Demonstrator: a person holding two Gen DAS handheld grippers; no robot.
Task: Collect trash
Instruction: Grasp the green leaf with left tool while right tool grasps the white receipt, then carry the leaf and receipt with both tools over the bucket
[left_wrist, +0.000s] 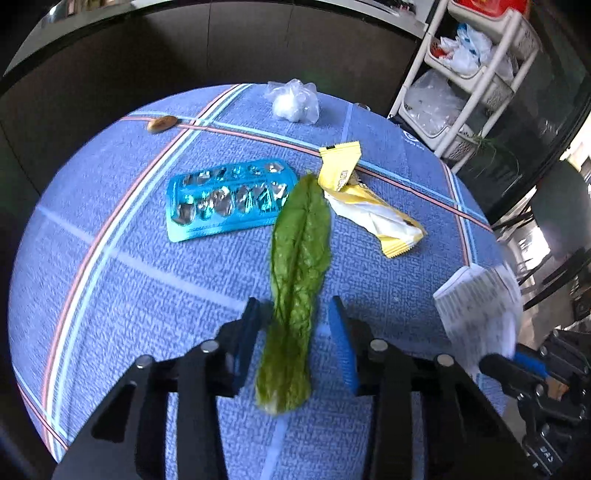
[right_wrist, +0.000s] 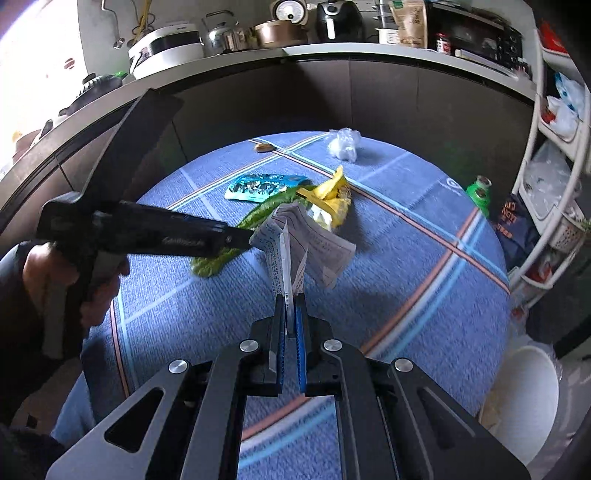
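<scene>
Lettuce leaf (left_wrist: 299, 266) flat on blue plaid tablecloth (left_wrist: 147, 295), stem end between left gripper (left_wrist: 295, 314) pads, jaws part-spread, not pressing leaf. Blister pack (left_wrist: 229, 199) just beyond leaf tip, left; yellow wrapper (left_wrist: 365, 206) right of tip. Right gripper (right_wrist: 291, 306) clenched on paper receipt (right_wrist: 303, 240), lifted beside leaf. Plastic wad (left_wrist: 295, 99) far past leaf.

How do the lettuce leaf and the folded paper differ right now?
The lettuce leaf is green and lies flat on the tablecloth; the folded paper is white, printed and lifted off it. The left tool straddles the leaf without pinching it; the right tool is clamped on the paper.
</scene>
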